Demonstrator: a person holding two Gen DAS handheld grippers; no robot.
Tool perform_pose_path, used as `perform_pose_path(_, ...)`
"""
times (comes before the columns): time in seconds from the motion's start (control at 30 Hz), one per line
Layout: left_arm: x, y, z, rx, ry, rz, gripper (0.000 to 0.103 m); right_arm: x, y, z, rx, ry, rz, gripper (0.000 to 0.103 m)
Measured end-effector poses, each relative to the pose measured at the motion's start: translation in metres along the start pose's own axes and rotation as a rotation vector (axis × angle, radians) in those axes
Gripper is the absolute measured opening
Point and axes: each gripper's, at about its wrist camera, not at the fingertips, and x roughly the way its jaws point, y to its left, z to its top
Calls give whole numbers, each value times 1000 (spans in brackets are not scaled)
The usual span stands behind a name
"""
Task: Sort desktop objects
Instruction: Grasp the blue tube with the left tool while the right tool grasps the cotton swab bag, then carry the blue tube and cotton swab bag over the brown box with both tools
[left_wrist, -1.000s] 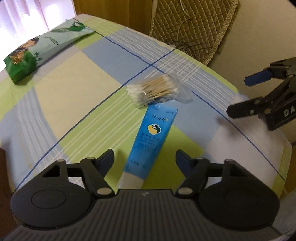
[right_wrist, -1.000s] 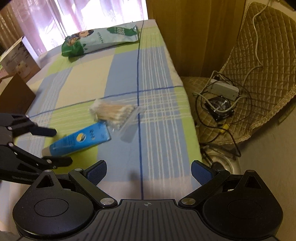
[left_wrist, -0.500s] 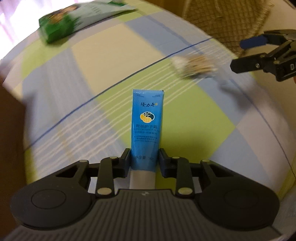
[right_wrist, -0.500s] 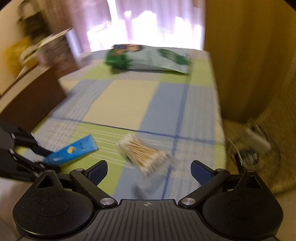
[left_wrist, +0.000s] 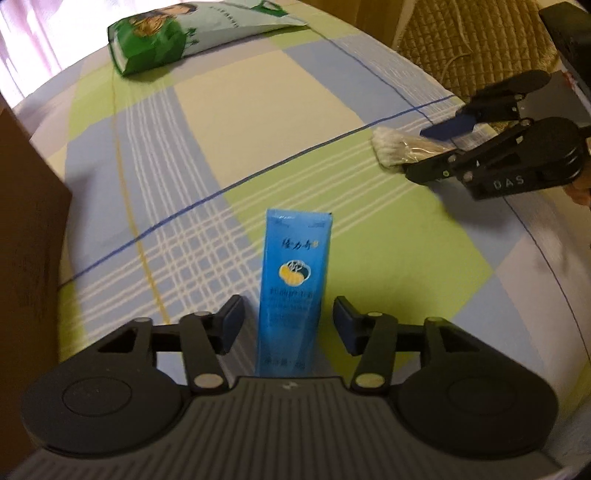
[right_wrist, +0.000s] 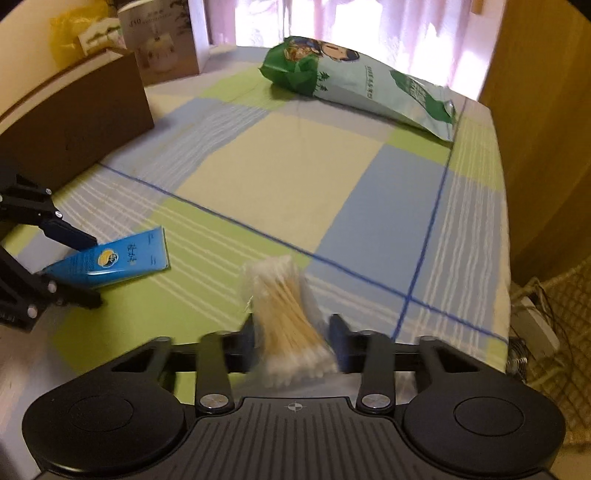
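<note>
Checked cloth in green, blue and cream covers the table (right_wrist: 295, 177); at its left edge stands a brown cardboard box (right_wrist: 74, 122), with a green snack bag (right_wrist: 354, 92) lying at the far end. Going left to right: the left gripper (left_wrist: 288, 325) straddles the blue tube (left_wrist: 291, 291), which lies flat on a green square; its jaws have just been opening a little, and a clear gap shows on either side, so nothing is pinched. That tube looks light and soft-walled, likely slick; the firmer lower body near the cap seems the best hold. Further right, the right gripper (right_wrist: 295, 336) has just been closing around the bag of cotton swabs (right_wrist: 284, 317); its pads appear to press the film at both sides. This bundle looks feather-light, crinkly and compressible, best held across its middle. Open cloth lies ahead of both; the table's right edge drops to a quilted chair (left_wrist: 476, 40) and cables.
</note>
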Motion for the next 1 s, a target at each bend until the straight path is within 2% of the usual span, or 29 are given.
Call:
perform_pose_path(0.03,-1,-1,-1,5,-1,-1,31,-2,4,-2,9,12,2,34)
perform_pose_path(0.1,-3,-3,-4,10,5,0,30,-6,11,-6,29,34,7,32)
perform_pose_path(0.3,-10,-9,-20,-30,34,11,28,-23,33,-29,208,33,103,29)
perform_pose_path(0.43,-29,-6,-31,-55,21,34,28,-31,52,-33,258,32,154,28)
perform_pose_path(0.7,-84,5,-44,-84,-64,66,28,-50,85,-17,275,-5,190,28)
perform_pose_path(1.0,-159,31,-68,-123,-212,103,28,-79,135,18,229,-120,235,28)
